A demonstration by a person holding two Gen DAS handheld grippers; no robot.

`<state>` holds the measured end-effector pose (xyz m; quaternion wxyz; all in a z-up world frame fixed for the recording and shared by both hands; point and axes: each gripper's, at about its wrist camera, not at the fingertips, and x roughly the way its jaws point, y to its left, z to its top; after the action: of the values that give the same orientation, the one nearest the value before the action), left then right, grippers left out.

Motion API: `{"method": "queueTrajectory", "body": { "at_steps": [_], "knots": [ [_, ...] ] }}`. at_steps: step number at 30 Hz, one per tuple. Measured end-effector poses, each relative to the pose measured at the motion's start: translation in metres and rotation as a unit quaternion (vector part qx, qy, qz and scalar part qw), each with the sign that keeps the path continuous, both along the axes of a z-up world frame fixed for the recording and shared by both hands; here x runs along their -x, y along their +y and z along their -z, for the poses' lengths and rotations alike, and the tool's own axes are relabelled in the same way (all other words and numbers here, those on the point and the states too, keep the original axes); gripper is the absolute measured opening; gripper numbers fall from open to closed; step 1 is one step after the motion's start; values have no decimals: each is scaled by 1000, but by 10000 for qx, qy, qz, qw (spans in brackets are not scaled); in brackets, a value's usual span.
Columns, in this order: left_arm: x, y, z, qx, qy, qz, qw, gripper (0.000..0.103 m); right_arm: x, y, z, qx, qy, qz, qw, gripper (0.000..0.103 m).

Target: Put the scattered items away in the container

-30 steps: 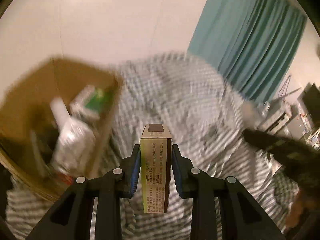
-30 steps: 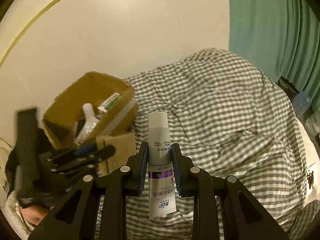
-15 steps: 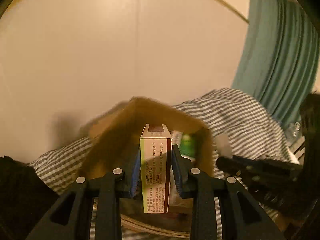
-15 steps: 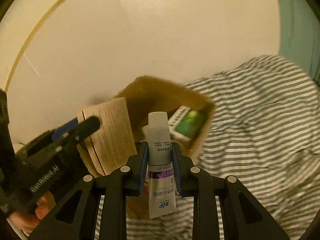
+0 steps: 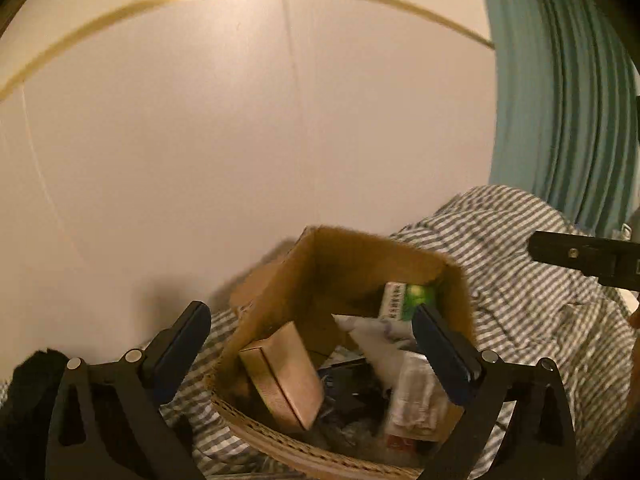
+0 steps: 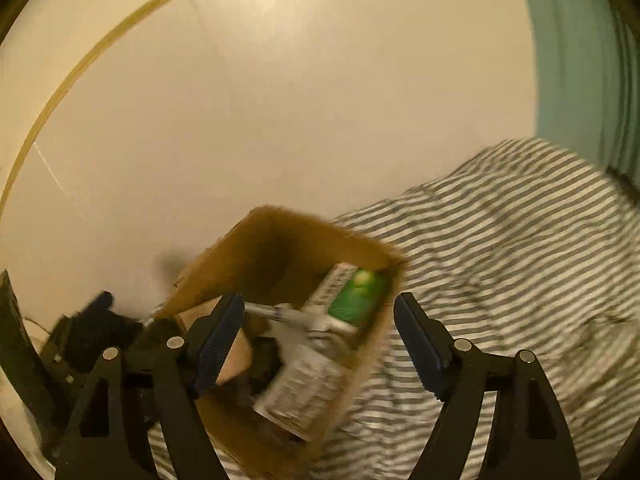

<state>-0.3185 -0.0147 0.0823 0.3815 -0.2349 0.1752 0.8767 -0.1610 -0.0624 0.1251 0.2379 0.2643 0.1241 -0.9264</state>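
The left gripper (image 5: 310,338) was opening, nothing between its pads; the right gripper (image 6: 318,330) was opening too, also with nothing pinched. Both hung over the cardboard box (image 5: 352,252), which sat on the striped bedding (image 5: 532,280) just ahead of & below the fingertips. Inside, a tan carton (image 5: 286,376) lay tilted between the left fingers, nearer the left one; no print legible on it. A green-and-white pack (image 5: 406,300) leaned at the box's far wall, just above the right fingertip; it carried dark text, too blurred to read. In the right wrist view a white tube (image 6: 296,324), prob. with a printed label, lay across the contents between the fingers, smeared by motion. The box's near rim was cut off; the rest of the contents stayed a dark jumble.
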Motion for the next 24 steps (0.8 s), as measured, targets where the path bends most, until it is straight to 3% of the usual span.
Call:
{"method": "queueTrajectory", "body": {
  "at_steps": [6, 8, 11, 18, 20, 24],
  "knots": [
    [-61, -1, -25, -386, 63, 161, 9991, 103, -61, 70, -31, -311, 1082, 468, 9925, 103],
    [-81, -4, -18, -605, -137, 222, 9978, 103, -76, 95, -27, -305, 1269, 583, 9897, 103],
    [-106, -8, 7, -832, -294, 6, 9961, 103, -91, 131, 0, -323, 1388, 748, 9870, 103],
    [-143, -10, 72, -659, -272, -449, 9964, 103, -95, 177, 83, -583, 1512, 1192, 9796, 103],
    [-150, -6, 77, -529, -191, -426, 9975, 103, -88, 179, 91, -581, 1309, 1118, 9834, 103],
    [-157, -4, 81, -412, -101, -459, 9980, 103, -84, 178, 89, -504, 1346, 1056, 9840, 103]
  ]
}}
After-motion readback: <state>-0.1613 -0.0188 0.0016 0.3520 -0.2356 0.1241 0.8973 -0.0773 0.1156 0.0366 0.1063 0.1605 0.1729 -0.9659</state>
